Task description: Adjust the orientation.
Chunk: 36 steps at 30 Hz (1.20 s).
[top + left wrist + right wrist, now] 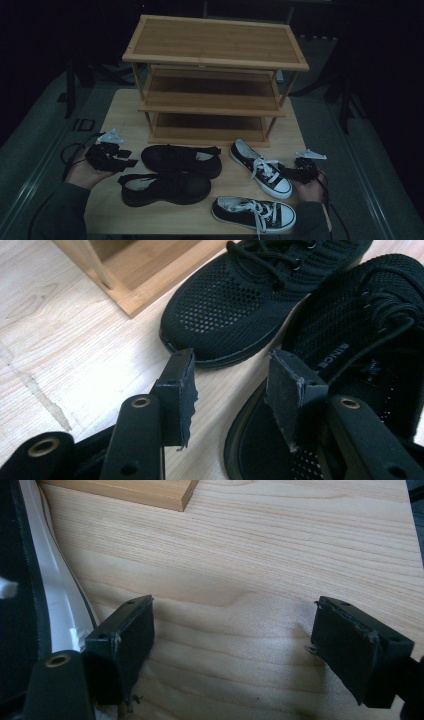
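Two black mesh shoes lie side by side left of centre: the far black shoe [182,159] [220,305] points its toe left, and the near black shoe [167,187] [360,340] turns its opening left. My left gripper [120,161] [230,385] is open at that heel. One pad [285,390] hangs over the shoe's opening, the other outside its rim, and neither presses on it. Two black-and-white sneakers [262,169] [255,212] lie at the right. My right gripper [289,172] [232,645] stands wide open over bare wood beside the far sneaker's white sole [55,595].
A three-tier bamboo shoe rack [215,55] stands at the back of the wooden table [125,115]; its bottom board [150,280] is close to the far black shoe's toe. Cables trail from both grippers off the table's sides.
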Motion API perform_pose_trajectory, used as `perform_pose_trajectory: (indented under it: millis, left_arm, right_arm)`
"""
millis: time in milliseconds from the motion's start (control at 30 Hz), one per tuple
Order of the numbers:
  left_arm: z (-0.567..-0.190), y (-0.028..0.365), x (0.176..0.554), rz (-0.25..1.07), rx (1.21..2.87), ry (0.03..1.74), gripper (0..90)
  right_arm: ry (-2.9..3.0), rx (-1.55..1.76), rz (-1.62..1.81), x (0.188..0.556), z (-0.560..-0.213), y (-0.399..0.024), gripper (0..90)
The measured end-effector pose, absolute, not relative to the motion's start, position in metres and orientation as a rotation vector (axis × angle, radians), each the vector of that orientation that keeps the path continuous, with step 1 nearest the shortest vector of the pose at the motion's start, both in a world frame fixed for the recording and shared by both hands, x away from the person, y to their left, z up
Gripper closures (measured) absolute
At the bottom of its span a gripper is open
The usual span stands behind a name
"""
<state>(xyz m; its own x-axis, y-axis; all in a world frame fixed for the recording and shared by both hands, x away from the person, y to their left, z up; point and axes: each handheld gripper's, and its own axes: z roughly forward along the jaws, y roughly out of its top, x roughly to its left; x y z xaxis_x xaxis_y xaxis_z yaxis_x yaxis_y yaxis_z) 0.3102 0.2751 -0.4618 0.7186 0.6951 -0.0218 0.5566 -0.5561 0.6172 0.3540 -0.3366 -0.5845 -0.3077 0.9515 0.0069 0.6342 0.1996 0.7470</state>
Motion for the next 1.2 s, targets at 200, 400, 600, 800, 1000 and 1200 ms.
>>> perform_pose_trajectory:
  millis: [200, 400, 600, 800, 1000, 1200]
  left_arm:
    - [-0.460, 0.273, 0.310, 0.262, 2.335, 0.916, 54.5]
    - [-0.458, 0.270, 0.307, 0.235, 2.360, 0.869, 54.4]
    - [-0.456, 0.267, 0.303, 0.228, 2.376, 0.833, 53.7]
    - [-0.455, 0.263, 0.299, 0.213, 2.395, 0.802, 53.7]
    - [-0.455, 0.259, 0.297, 0.194, 2.406, 0.779, 53.9]
    - [-0.457, 0.255, 0.298, 0.174, 2.428, 0.763, 54.2]
  right_arm:
    - [2.023, 1.467, 0.913, 0.354, -0.585, -0.337, 17.1]
    - [2.024, 1.467, 0.914, 0.354, -0.585, -0.337, 17.2]
    - [2.024, 1.467, 0.914, 0.354, -0.585, -0.337, 17.2]
    - [2.024, 1.466, 0.913, 0.354, -0.585, -0.337, 17.2]
    - [2.024, 1.467, 0.914, 0.354, -0.585, -0.337, 17.2]
    - [2.024, 1.466, 0.914, 0.354, -0.585, -0.337, 17.2]
